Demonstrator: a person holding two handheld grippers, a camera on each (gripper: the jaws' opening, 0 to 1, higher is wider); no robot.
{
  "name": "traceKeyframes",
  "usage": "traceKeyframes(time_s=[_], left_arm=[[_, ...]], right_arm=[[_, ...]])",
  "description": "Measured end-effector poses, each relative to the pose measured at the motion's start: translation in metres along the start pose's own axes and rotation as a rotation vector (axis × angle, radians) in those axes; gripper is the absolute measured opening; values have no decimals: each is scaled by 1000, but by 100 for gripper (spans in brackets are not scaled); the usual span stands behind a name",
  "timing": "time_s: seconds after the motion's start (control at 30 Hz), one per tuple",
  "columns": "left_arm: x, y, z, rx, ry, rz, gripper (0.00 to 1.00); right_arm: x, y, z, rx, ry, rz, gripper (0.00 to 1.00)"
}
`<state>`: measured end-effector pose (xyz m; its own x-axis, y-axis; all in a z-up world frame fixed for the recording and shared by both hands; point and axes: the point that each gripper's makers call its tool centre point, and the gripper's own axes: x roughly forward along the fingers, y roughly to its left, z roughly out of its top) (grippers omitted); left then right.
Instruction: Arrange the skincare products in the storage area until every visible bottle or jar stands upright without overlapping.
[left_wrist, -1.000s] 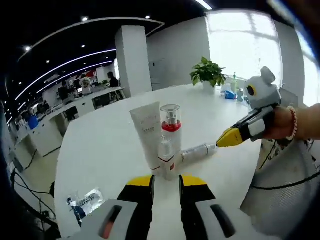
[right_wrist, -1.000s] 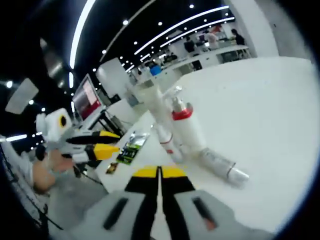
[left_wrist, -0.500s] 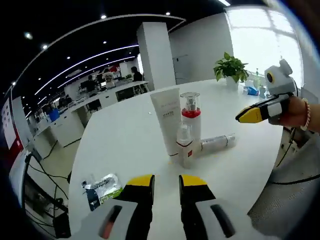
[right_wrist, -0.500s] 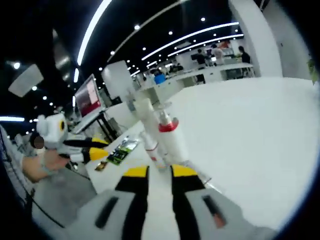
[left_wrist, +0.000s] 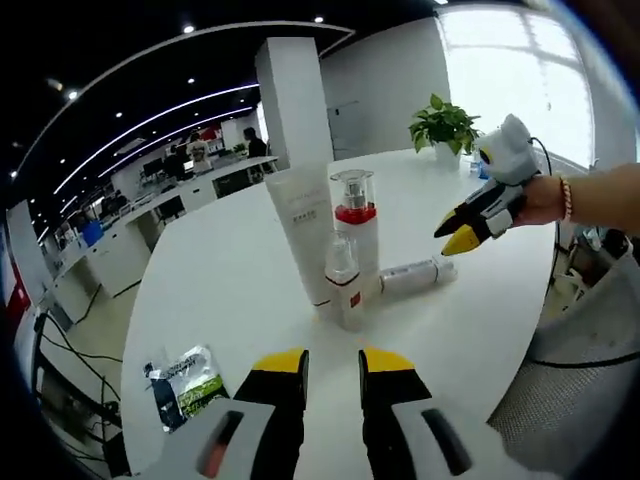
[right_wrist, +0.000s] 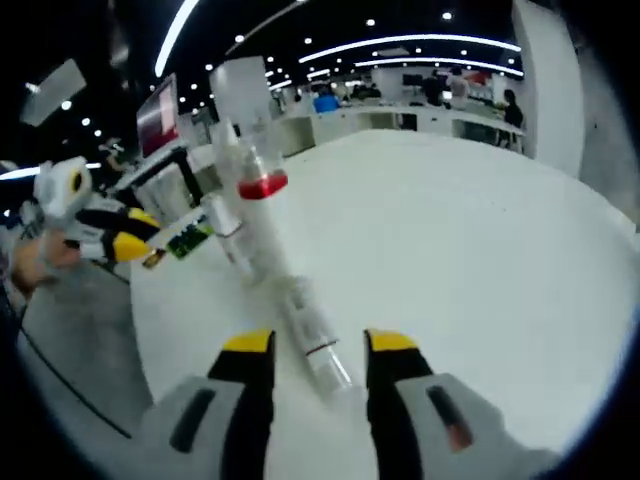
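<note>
On the round white table (left_wrist: 240, 270) a white tube (left_wrist: 300, 235), a clear pump bottle with a red collar (left_wrist: 355, 225) and a small bottle with a red label (left_wrist: 343, 292) stand upright, close together. A clear bottle (left_wrist: 410, 275) lies on its side just right of them. My left gripper (left_wrist: 333, 365) is open, short of the group, holding nothing. My right gripper (left_wrist: 455, 232) hovers above the lying bottle's cap end. In the right gripper view my right gripper (right_wrist: 320, 345) is open, its jaws either side of the lying bottle (right_wrist: 308, 322), with the pump bottle (right_wrist: 262, 215) beyond.
A green and white packet (left_wrist: 185, 375) lies near the table's edge, left of my left gripper. A potted plant (left_wrist: 437, 125) stands at the far side. A hand holds my left gripper (right_wrist: 138, 232) at the left of the right gripper view. Office desks and a pillar stand behind.
My right gripper went from shut to wide open and moved in over the lying bottle. The left gripper stayed open; its view shifted slightly.
</note>
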<state>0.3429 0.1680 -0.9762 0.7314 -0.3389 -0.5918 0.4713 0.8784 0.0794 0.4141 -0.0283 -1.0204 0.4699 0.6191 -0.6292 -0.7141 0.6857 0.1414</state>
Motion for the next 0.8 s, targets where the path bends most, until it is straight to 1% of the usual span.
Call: traceKeyframes(time_s=[0.03, 0.1, 0.13, 0.17, 0.2, 0.23, 0.3, 0.33, 0.37, 0.4, 0.47, 0.63, 0.8], left_arm=[[0, -1, -1, 2, 4, -4, 21], [1, -3, -3, 5, 11, -10, 21], [2, -3, -4, 7, 15, -11, 21], [2, -4, -5, 13, 23, -12, 21], [3, -4, -6, 16, 27, -13, 21], [3, -5, -7, 18, 30, -14, 21], [3, -6, -8, 22, 34, -22, 21], [3, -7, -9, 24, 36, -26, 21], [3, -8, -9, 29, 36, -29, 21], [3, -9, -9, 36, 37, -32, 21], [3, -11, -10, 50, 41, -44, 21], [5, -22, -8, 71, 35, -87, 22], [6, -27, -11, 99, 48, -107, 22]], right_arm=[[5, 0, -8, -40, 51, 6, 35], [13, 0, -18, -89, 113, 10, 36], [14, 0, -19, -94, 121, 10, 36], [17, 1, -22, -117, 147, 23, 36], [20, -3, -25, -142, 174, 4, 36], [22, -6, -29, -164, 198, -5, 34], [25, -6, -33, -186, 223, -1, 28], [26, -5, -35, -211, 237, 0, 23], [26, -6, -35, -242, 241, -8, 20], [26, -1, -35, -244, 231, -6, 19], [25, -1, -37, -256, 239, -11, 19], [19, 20, -46, -316, 243, 68, 19], [16, 34, -51, -362, 254, 110, 18]])
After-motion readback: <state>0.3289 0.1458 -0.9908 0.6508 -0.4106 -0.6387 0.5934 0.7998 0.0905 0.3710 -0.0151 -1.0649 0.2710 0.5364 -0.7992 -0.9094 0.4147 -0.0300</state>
